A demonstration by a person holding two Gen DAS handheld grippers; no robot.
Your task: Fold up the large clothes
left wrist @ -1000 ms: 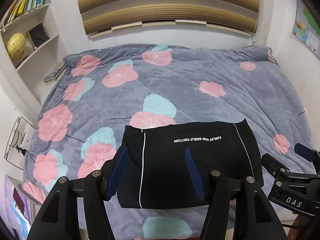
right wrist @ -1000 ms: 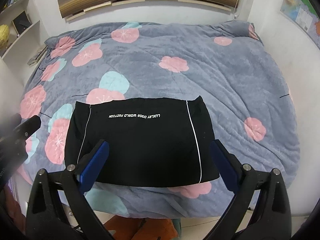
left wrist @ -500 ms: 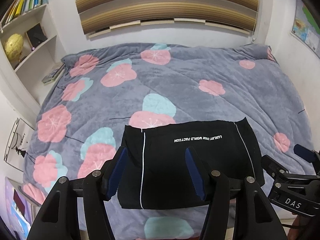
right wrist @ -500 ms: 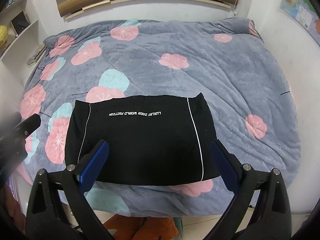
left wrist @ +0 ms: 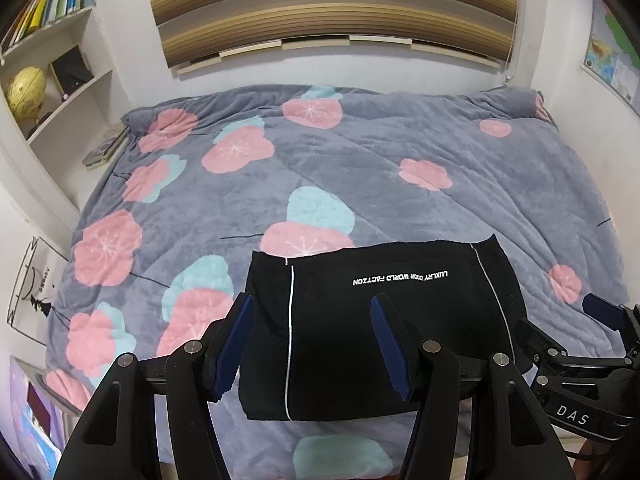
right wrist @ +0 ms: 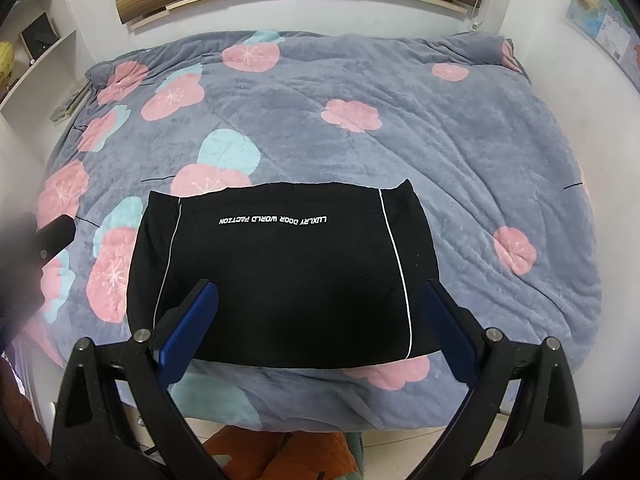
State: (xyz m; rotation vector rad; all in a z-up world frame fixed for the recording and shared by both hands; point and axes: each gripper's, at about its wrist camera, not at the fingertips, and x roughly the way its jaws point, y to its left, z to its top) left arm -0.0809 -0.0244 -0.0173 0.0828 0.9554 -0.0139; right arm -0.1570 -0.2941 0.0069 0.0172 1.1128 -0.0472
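My left gripper [left wrist: 312, 340] has its jaws apart and empty; its blue pads [left wrist: 236, 344] frame the near-left part of the folded black garment [left wrist: 380, 332] without touching it. My right gripper [right wrist: 320, 328] is also spread wide, with nothing between its fingers, and is held over the near edge of the same garment [right wrist: 288, 272].

The garment lies flat as a compact rectangle near the front edge of the bed, on a grey blanket [right wrist: 460, 152] printed with pink and teal flowers. A line of white lettering [right wrist: 273, 220] runs across it, upside down from my viewpoint, and two thin white piping stripes [right wrist: 394, 248] run front to back near its sides.

In the left wrist view, the right gripper [left wrist: 600, 316] shows at the right edge, just beside the garment's right side. A white bookshelf [left wrist: 60, 92] with a yellow globe [left wrist: 26, 88] stands left of the bed. Striped blinds [left wrist: 332, 4] hang on the far wall.
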